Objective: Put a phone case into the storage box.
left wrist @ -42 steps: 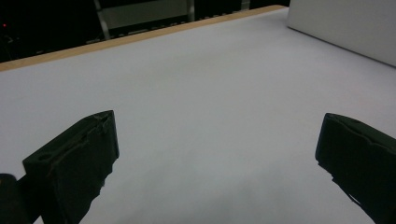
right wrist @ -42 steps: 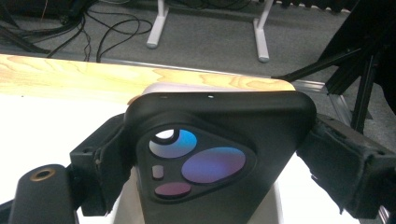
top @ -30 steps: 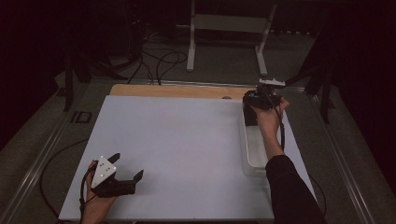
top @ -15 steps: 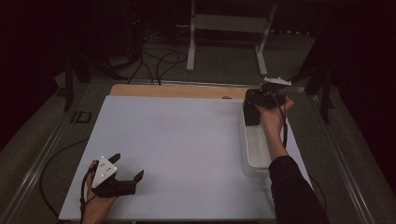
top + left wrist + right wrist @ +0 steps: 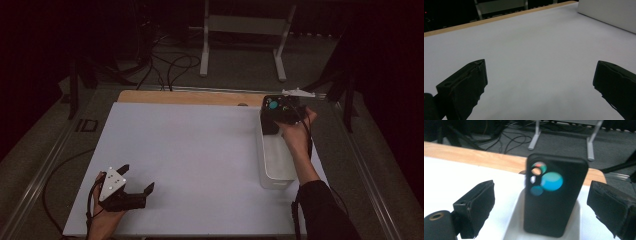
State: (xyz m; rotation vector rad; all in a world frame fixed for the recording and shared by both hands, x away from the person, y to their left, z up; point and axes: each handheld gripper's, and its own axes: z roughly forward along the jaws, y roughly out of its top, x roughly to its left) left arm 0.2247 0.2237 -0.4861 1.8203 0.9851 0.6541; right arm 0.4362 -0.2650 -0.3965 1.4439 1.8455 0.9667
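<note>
Fingers of the right gripper [image 5: 541, 210] stand wide on either side of a black phone [image 5: 554, 195], not touching it; the phone stands upright at the far end of a white bin [image 5: 275, 162]. Left gripper [image 5: 134, 186] rests open-fingered on the white desk [image 5: 200, 150].

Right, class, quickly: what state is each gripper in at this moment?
Left gripper: open, holding nothing, low over the white table.
Right gripper: open, its jaws either side of the black phone case, not gripping it.

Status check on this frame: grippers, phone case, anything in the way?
Both grippers open. Right gripper straddles the phone case, upright in the white tray. Left gripper idle. Nothing blocking.
</note>
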